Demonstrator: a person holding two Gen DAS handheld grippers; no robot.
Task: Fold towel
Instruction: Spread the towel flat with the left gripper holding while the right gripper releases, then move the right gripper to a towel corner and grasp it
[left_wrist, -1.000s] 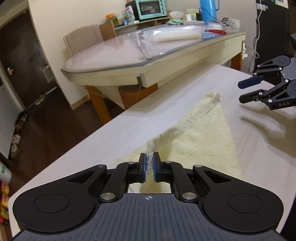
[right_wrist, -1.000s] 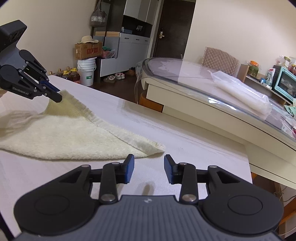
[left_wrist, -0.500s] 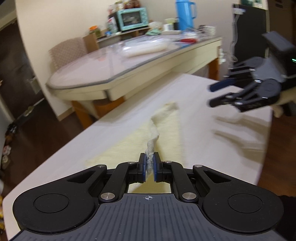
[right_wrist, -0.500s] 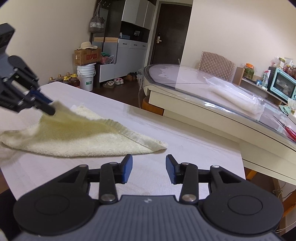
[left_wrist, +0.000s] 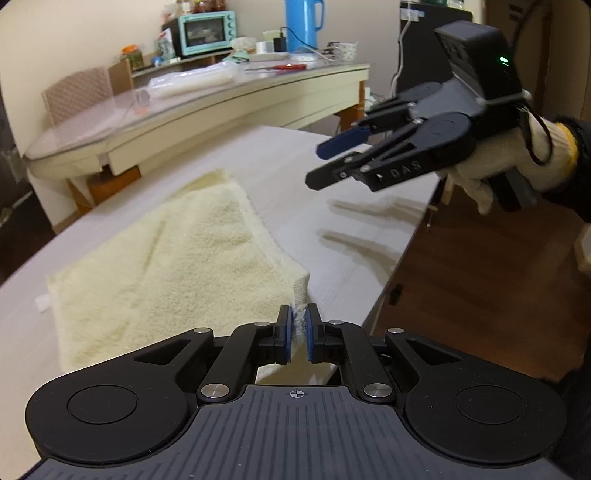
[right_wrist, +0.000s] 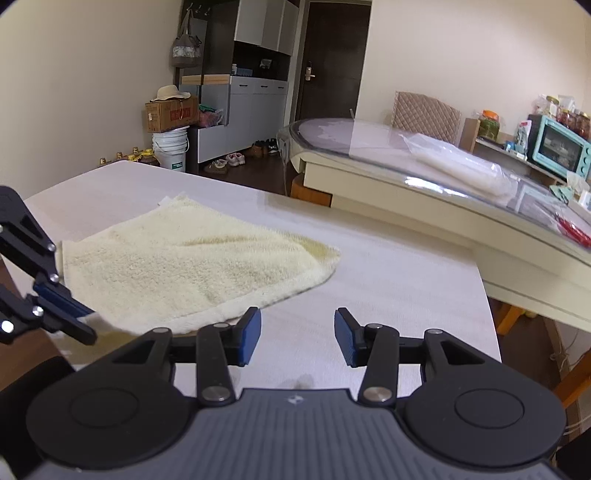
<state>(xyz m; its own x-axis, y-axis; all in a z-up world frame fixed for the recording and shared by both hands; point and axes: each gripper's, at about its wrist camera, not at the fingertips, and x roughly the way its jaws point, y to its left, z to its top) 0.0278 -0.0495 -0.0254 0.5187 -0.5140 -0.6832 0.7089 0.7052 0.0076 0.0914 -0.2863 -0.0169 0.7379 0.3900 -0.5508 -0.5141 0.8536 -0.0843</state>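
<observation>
The left hand-held gripper (left_wrist: 298, 334) pinches a corner of the cream towel (left_wrist: 177, 258), which lies folded over on the white worktop (left_wrist: 332, 177). The right hand-held gripper (right_wrist: 297, 339) hovers with jaws apart, holding nothing.

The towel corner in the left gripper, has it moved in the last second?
Yes. The left gripper has carried the towel corner toward the table's near edge, over the rest, which now lies doubled.
</observation>
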